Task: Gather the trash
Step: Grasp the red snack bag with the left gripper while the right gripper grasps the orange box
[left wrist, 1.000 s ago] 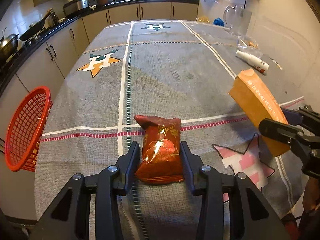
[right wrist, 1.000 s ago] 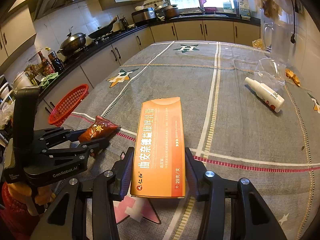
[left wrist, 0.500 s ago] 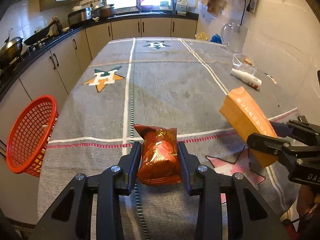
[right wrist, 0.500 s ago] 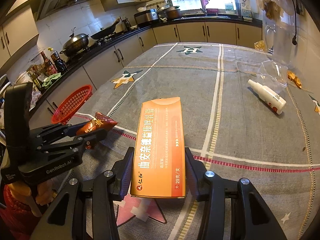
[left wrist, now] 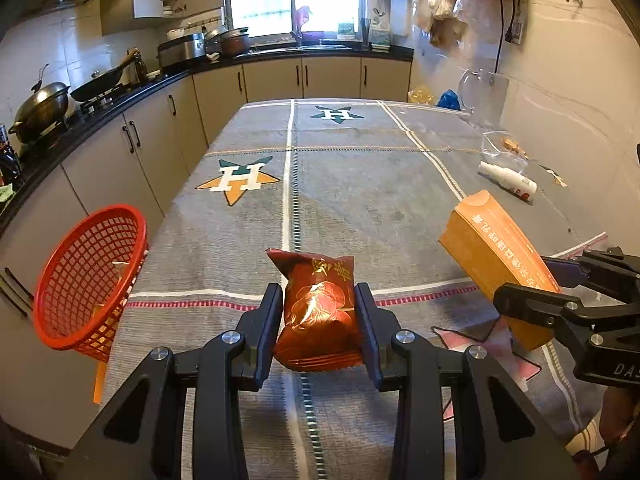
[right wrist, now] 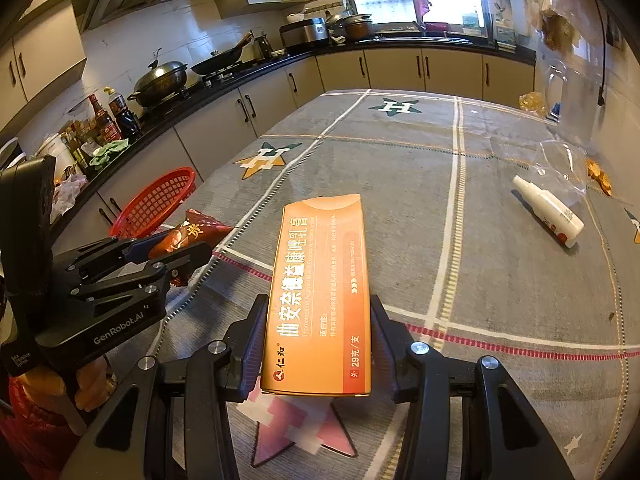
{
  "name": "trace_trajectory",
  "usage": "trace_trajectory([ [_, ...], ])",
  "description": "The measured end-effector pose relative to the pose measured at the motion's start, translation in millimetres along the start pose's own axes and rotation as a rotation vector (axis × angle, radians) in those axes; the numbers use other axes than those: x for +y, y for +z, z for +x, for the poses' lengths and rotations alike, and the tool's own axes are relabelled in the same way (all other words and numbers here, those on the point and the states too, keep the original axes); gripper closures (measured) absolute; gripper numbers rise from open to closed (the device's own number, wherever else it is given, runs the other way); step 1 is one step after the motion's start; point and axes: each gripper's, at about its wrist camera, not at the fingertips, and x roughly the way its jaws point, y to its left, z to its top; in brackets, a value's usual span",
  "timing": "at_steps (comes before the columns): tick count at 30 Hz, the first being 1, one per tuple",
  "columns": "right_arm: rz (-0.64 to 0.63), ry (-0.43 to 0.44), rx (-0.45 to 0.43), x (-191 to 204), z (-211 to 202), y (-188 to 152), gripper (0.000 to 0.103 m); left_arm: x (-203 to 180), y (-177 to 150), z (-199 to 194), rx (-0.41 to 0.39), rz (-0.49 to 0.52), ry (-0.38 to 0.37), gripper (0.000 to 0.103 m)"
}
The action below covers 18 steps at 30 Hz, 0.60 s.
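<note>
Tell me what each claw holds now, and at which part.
The left claw grips the red snack packet by its two long sides. The right claw grips the orange box by its long sides, near its lower end.

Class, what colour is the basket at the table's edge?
Red, a mesh basket; clearest in the left wrist view.

One red snack packet (left wrist: 318, 312) and one orange medicine box (right wrist: 320, 296) sit between jaws. Beyond them: one red mesh basket (left wrist: 86, 276), one white spray bottle (right wrist: 548, 212).

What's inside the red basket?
The red basket hangs off the table edge. A pale scrap shows through its mesh; the bottom is hidden.
</note>
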Motion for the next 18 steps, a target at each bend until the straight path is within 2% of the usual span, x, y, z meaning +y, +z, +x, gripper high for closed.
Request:
trace_trajectory([
  [18, -0.061, 0.029, 0.023, 30.2, 16.4, 13.8, 0.052, 27.7, -9.2, -11.1, -0.026, -0.044, 0.037, 0.068],
])
